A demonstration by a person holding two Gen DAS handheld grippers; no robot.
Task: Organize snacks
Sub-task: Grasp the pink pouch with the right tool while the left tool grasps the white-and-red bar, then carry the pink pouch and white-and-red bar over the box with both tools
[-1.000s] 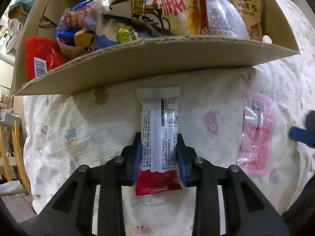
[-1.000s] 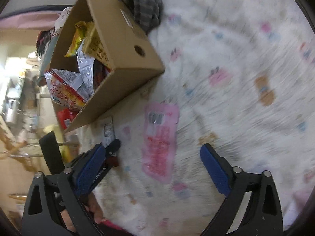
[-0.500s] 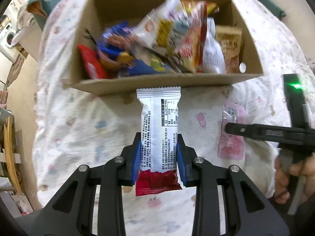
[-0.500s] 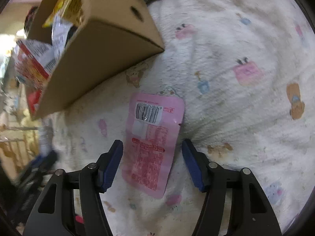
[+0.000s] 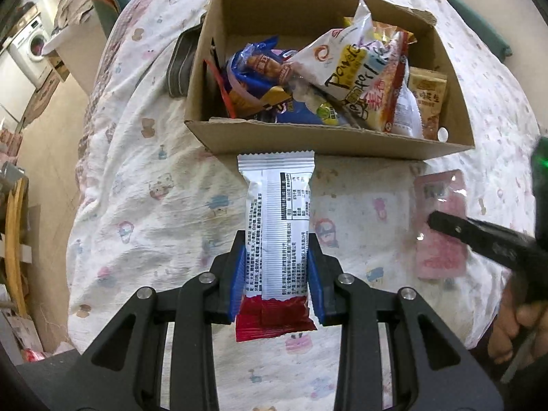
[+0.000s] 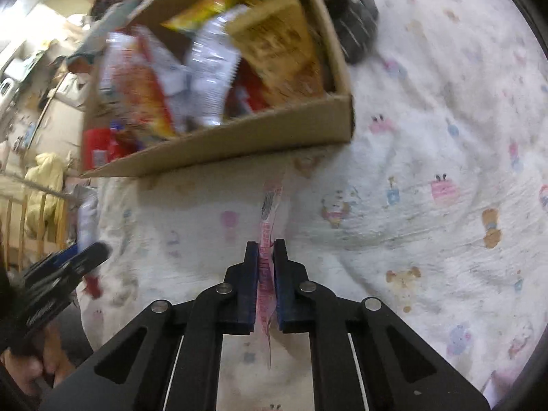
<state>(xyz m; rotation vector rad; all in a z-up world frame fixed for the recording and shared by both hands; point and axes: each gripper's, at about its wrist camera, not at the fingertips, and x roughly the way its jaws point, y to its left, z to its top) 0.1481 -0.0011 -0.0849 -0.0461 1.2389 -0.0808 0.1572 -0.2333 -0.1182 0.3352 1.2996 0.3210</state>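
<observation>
Both wrist views look steeply down, close; both share the brown cardboard snack box (image 5: pixel 318 144) (image 6: pixel 219 150) on the printed white bedspread (image 5: pixel 164 205) (image 6: pixel 428 239).

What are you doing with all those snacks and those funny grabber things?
A person is tidying snacks into a cardboard box on a bed. The left gripper is clamped on a white and red bar, held in front of the box. The right gripper has just been closing and now pinches a flat pink packet edge-on. Neither snack is in the box yet, which is already crowded.

A white-and-red snack bar (image 5: pixel 276 236) and a flat pink packet (image 6: pixel 266 267) hang near the snack-filled cardboard box (image 5: pixel 328 144).
</observation>
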